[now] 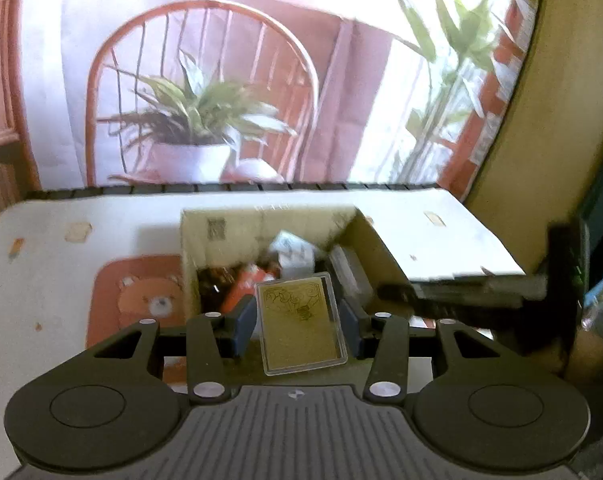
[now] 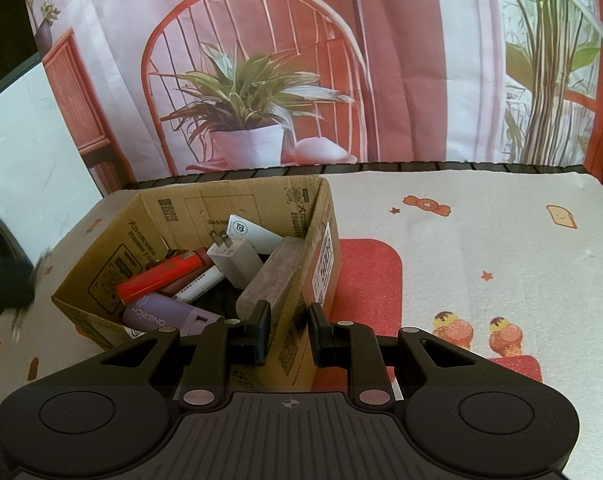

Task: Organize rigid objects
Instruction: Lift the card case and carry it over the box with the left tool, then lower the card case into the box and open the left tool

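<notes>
Gold card in a clear case (image 1: 301,322) sits clamped between the left gripper (image 1: 297,330) pads, tilted, above the cardboard box (image 2: 237,204). Inside the box: red lighter (image 2: 161,276), white charger (image 2: 233,260), purple tube (image 2: 161,316). The right gripper (image 2: 289,334) pinches the box's near wall on the patterned table (image 2: 481,240).

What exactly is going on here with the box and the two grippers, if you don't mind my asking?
A person with a gripper in each hand is sorting small items into a cardboard box on the table. The left gripper holds a gold card in a clear case in front of the box. The right gripper is clamped on the box's near wall. Already inside are a red lighter, a white charger and a purple tube.
</notes>
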Motion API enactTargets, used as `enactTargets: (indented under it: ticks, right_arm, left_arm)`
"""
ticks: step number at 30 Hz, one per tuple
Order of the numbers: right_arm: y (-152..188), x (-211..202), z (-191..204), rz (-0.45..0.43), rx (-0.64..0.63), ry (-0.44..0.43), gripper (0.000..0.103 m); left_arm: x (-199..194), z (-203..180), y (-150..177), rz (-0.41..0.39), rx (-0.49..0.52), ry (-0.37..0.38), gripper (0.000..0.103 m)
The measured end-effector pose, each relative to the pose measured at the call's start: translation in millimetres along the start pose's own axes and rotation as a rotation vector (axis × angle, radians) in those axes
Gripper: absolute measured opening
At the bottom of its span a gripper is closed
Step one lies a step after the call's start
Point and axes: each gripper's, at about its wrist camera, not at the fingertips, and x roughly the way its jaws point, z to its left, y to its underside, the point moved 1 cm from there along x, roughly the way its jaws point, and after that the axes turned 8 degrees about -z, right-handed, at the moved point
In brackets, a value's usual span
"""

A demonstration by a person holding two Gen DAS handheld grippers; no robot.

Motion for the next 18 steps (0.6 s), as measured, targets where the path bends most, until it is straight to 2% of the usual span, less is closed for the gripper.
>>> enactTargets:
  ticks: [7, 15, 18]
  right_arm:
    - [0.0, -0.1, -0.2, -0.001, 0.002, -0.001, 0.02]
    - [0.2, -0.2, -0.2, 0.0, 0.002, -0.002, 0.02]
    - [0.5, -0.2, 0.1, -0.001, 0.002, -0.002, 0.02]
  left_arm:
    - [32.7, 9.3, -20.0, 0.006, -0.023, -0.025, 0.048]
    - [83.1, -3.5, -20.1, 0.071, 0.021, -0.027, 0.048]
    - [100.4, -6.0, -15.5, 0.115, 0.041, -0.05, 0.048]
